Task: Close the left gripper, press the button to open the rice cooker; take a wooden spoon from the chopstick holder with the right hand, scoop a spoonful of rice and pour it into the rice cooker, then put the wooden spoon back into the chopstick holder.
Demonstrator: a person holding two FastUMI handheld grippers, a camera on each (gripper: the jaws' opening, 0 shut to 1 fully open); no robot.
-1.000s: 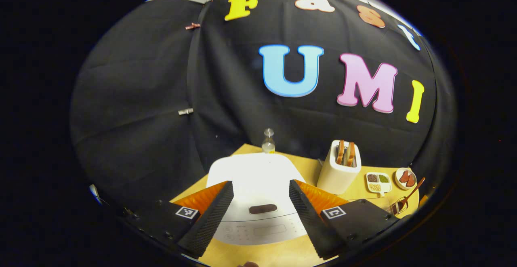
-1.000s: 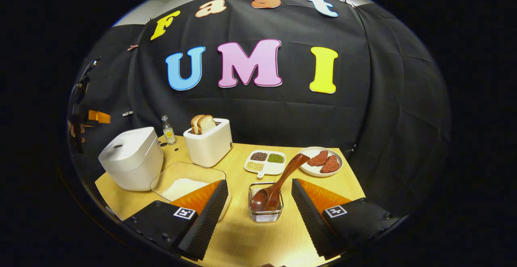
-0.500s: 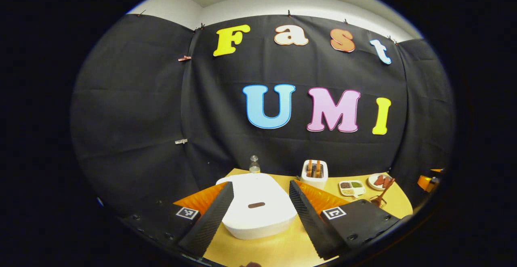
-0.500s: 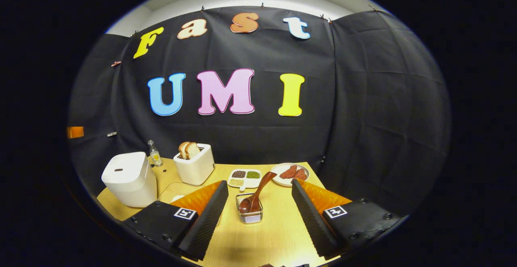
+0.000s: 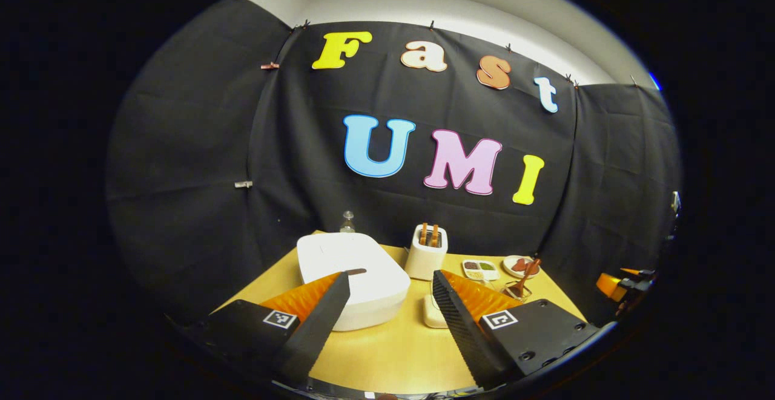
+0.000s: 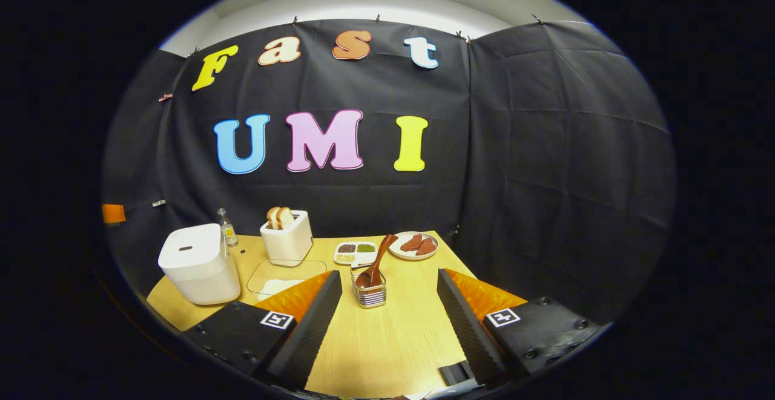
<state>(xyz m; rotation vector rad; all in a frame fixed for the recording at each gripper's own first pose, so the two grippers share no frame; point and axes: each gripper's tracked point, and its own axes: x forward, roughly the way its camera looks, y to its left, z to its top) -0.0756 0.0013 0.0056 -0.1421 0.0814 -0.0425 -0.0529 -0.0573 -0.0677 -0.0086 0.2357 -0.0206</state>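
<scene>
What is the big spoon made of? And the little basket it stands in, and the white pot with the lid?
The spoon looks like wood: brown, smooth, slightly glossy. The basket seems to be shiny metal wire, since thin bright bars show with gaps between them. The rice cooker looks like smooth white plastic with a matte, even surface, though its shell could be coated metal.

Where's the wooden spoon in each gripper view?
Left gripper view: wooden spoon at far right, small, leaning in the chopstick holder.
Right gripper view: wooden spoon near centre, in the chopstick holder.
Shared landmark: the toaster.
</scene>
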